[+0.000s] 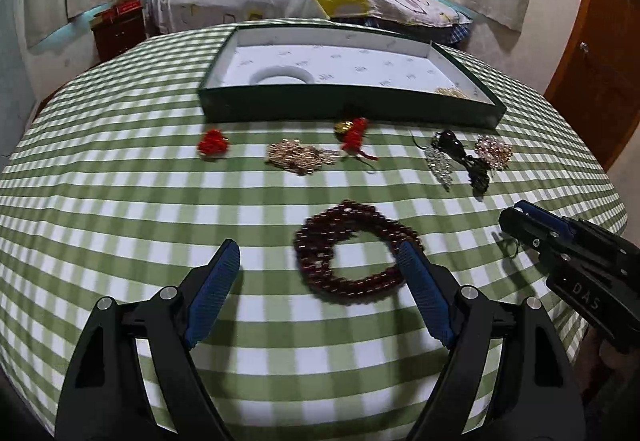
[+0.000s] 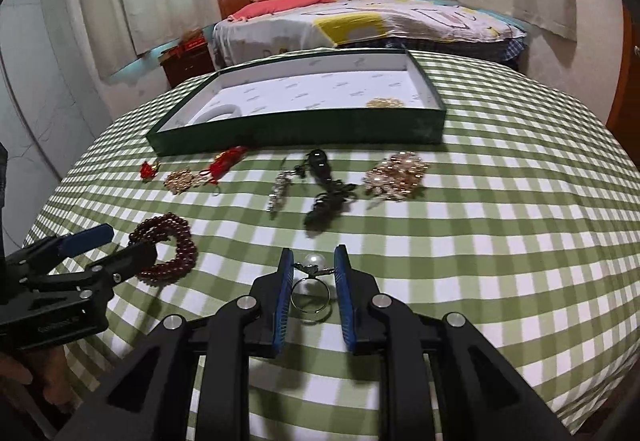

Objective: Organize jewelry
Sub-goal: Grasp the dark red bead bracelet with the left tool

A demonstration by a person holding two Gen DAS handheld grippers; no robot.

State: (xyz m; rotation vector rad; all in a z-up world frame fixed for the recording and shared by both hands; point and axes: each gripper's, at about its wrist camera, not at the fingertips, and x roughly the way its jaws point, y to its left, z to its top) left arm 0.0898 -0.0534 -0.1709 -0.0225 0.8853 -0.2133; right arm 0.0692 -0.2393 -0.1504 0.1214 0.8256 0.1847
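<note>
**A:** Where was the right gripper [image 2: 314,269]?

**B:** Low over the green checked tablecloth [image 2: 500,241], jaws drawn in close around a pearl ring [image 2: 312,283]. The blue pads sat against the ring's sides, so it was clamped on the ring.

**A:** Left one?

**B:** The left gripper [image 1: 320,261] was spread wide, nothing pinched. The dark red bead bracelet [image 1: 352,253] lay on the cloth, its right side by the right-hand finger. Couldn't tell whether it touched.

**A:** Tray?

**B:** The green tray [image 1: 360,107] sat at the far side of the table, with a white bangle [image 1: 280,75] at its left and a gold piece [image 1: 452,93] in the right corner.

**A:** Rest of the jewelry?

**B:** In a row on the cloth just in front of the tray: red ornament [image 1: 214,145], gold brooch [image 1: 300,157], red tassel piece [image 1: 354,139], silver leaf piece [image 1: 438,163], black bead piece [image 1: 464,157], rose-gold cluster [image 1: 494,151].
</note>
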